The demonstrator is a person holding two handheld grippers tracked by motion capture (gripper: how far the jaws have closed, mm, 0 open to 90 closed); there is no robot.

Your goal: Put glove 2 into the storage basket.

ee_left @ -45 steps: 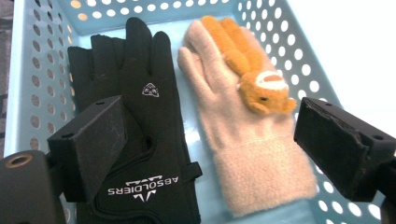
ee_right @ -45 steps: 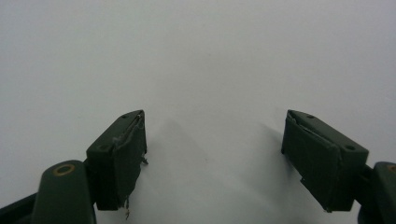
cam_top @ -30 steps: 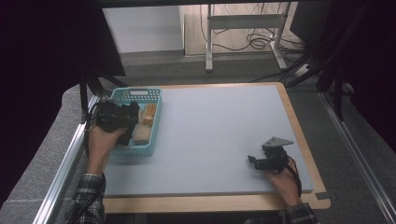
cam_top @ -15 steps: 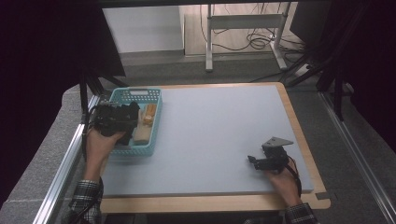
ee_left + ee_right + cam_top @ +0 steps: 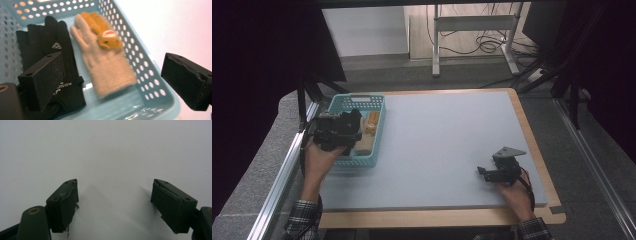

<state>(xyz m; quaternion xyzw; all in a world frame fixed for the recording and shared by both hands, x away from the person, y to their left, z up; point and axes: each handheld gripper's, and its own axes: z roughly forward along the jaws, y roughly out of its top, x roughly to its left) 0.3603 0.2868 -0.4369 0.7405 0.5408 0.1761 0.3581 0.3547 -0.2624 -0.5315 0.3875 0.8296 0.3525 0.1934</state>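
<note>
While the left gripper (image 5: pixel 354 125) hangs over the near end of the blue basket (image 5: pixel 343 101) at the far left of the table, its jaws stand wide apart with nothing between them. Seen along those jaws in the left gripper view (image 5: pixel 113 75), a black glove (image 5: pixel 53 50) lies on the left of the basket floor and a beige woolly glove (image 5: pixel 105 67) lies just beside it on the right, fingers pointing to the far end. An orange plush animal (image 5: pixel 103 31) sits on the beige glove's fingers. One jaw is above the black glove's cuff, the other above the basket's right rim (image 5: pixel 160 82); whether either touches is unclear. Well apart at the near right, the right gripper (image 5: pixel 484 172) rests low over the grey mat (image 5: pixel 447 135), jaws spread wide and empty (image 5: pixel 113 202).
</note>
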